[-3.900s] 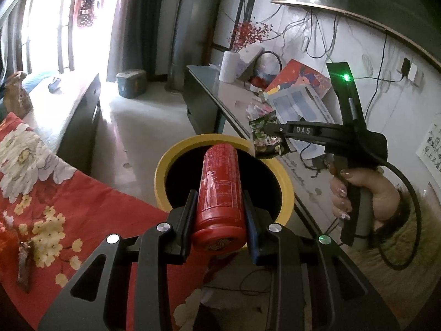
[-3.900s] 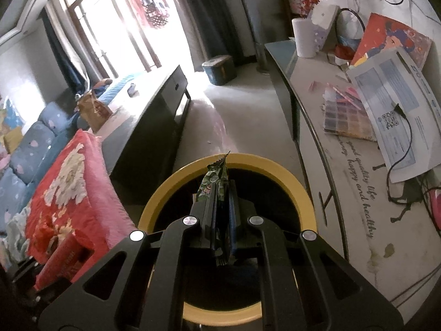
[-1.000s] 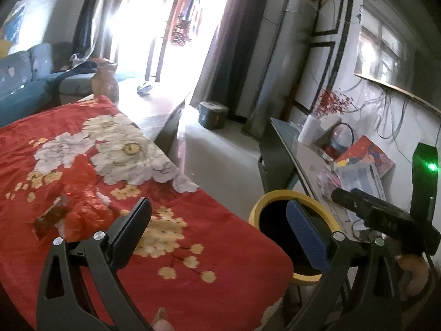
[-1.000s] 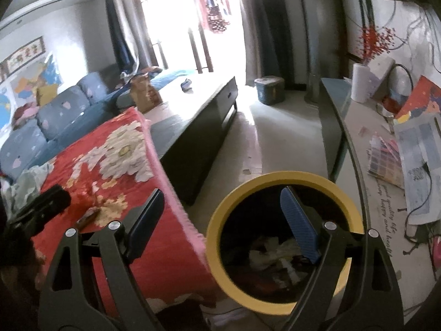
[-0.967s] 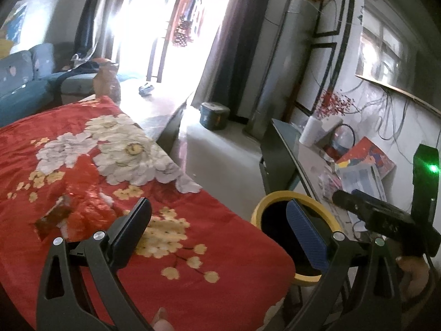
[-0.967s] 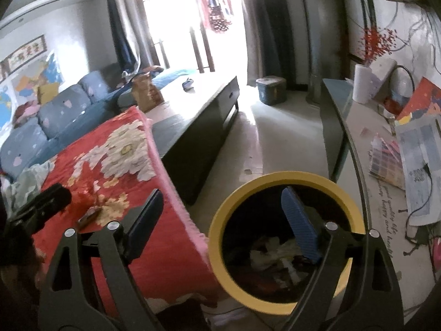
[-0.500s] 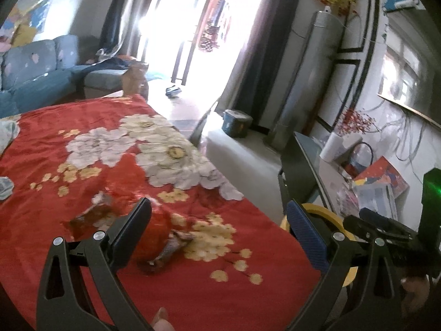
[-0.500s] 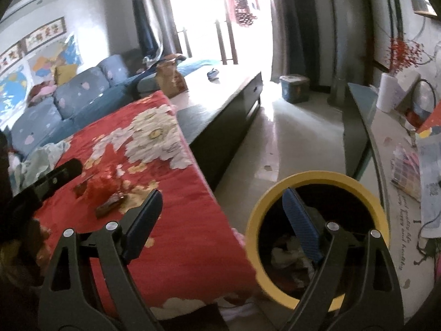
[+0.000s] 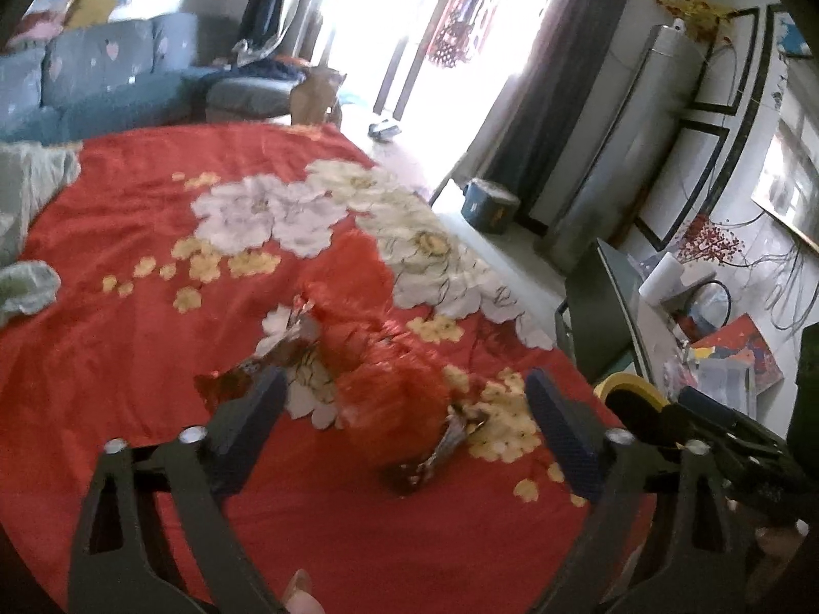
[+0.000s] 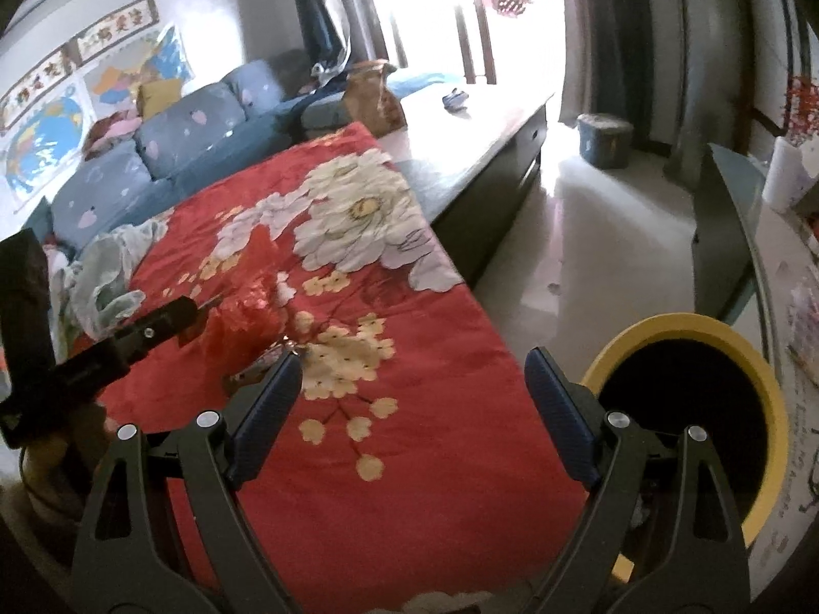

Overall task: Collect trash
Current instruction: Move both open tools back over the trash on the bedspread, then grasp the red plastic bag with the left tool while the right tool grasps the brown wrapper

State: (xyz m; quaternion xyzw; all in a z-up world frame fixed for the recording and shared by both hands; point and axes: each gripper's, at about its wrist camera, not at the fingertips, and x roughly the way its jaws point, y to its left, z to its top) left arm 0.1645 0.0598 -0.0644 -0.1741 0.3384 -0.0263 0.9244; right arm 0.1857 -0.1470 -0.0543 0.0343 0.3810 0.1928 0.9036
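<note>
One crumpled red bag [image 9: 389,389] beside foil wrappers [image 9: 440,453] on blanket [image 9: 128,235]

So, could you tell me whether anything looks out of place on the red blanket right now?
Yes. A crumpled red plastic bag and a few shiny wrappers lie loose on the floral red blanket, ahead of the open left gripper. That litter belongs in the yellow-rimmed bin beside it.

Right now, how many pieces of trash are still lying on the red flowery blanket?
3 that I can make out: a crumpled red bag, a shiny wrapper at its near edge, and a brown wrapper left of it. More may hide underneath.
</note>
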